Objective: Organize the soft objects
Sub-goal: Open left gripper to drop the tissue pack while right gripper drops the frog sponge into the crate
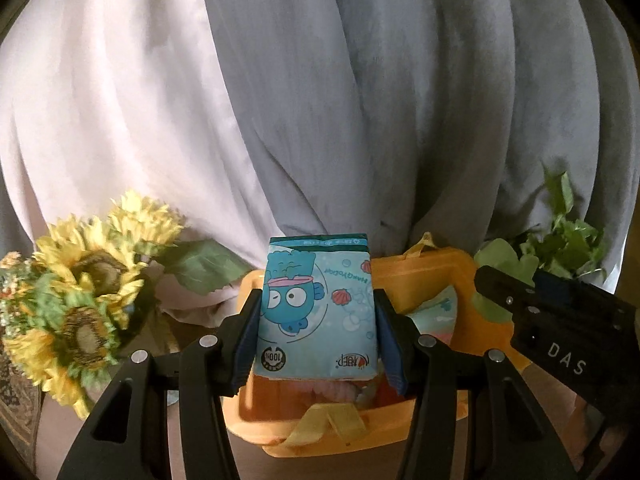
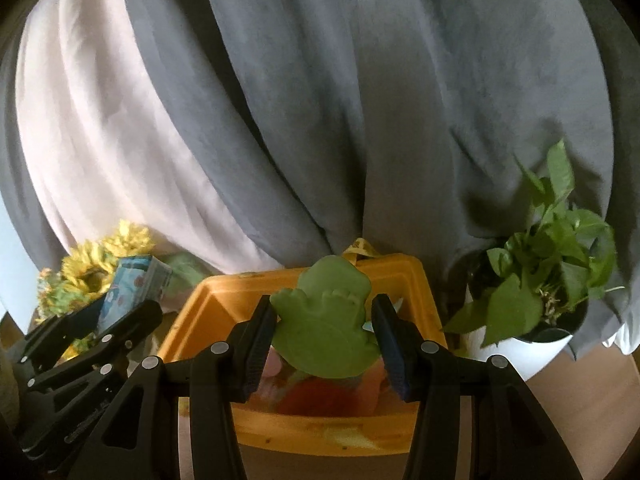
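My left gripper (image 1: 316,316) is shut on a blue tissue pack (image 1: 316,308) with a cartoon fish, held upright above the orange bin (image 1: 424,276). My right gripper (image 2: 324,328) is shut on a flat green soft toy (image 2: 324,320), held over the same orange bin (image 2: 404,276). The bin holds another pale tissue pack (image 1: 436,312) and pink and red soft items (image 2: 320,396). The left gripper with its pack (image 2: 132,292) shows at the left of the right wrist view. The right gripper's black body (image 1: 560,336) shows at the right of the left wrist view.
A bunch of artificial sunflowers (image 1: 80,280) stands left of the bin. A leafy green plant in a white pot (image 2: 540,280) stands to its right. Grey and white curtains (image 2: 320,120) hang behind. The bin has yellow strap handles (image 1: 324,424).
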`<state>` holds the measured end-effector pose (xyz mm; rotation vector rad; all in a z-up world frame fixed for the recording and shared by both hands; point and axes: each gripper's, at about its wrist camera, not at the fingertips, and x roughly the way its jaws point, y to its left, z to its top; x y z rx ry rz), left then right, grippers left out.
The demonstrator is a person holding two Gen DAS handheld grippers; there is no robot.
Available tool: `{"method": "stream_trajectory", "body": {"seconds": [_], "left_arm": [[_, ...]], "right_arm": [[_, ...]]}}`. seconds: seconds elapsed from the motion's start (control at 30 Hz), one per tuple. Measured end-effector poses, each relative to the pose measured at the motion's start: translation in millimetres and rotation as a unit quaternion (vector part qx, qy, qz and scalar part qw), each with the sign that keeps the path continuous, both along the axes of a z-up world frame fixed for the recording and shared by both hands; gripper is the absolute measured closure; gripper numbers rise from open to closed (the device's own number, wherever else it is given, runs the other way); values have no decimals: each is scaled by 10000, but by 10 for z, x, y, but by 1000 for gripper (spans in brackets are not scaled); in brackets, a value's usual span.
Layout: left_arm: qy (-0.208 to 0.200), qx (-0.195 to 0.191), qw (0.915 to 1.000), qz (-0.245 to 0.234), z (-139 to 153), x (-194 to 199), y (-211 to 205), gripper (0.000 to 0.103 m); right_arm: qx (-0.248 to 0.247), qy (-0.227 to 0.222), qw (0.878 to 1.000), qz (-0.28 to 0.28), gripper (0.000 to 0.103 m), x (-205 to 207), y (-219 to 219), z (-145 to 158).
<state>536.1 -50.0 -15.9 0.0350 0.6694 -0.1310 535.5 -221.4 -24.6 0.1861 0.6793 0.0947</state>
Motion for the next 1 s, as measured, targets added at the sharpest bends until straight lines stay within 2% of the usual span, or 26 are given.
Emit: {"method": "stream_trajectory", "body": {"seconds": [0.4,0.7,0.87,1.0], "left_arm": [[445,-35,9989,-110,-392,408,-25,51],[828,-134,9963,-163,-596,529,-30,50],[829,-110,9964,-97,-584,498,-24,41],[727,-97,9973,-10,-465,392,-4,41]], "right_arm": [[-39,627,9980,-29,52,462,-50,-425],[-23,1031,9947,5,51,636,-48,-628],[-14,1089,9940,-79,48,652,-45,-621],[-83,1052,9944,-85,48,589,-37,-559]]}}
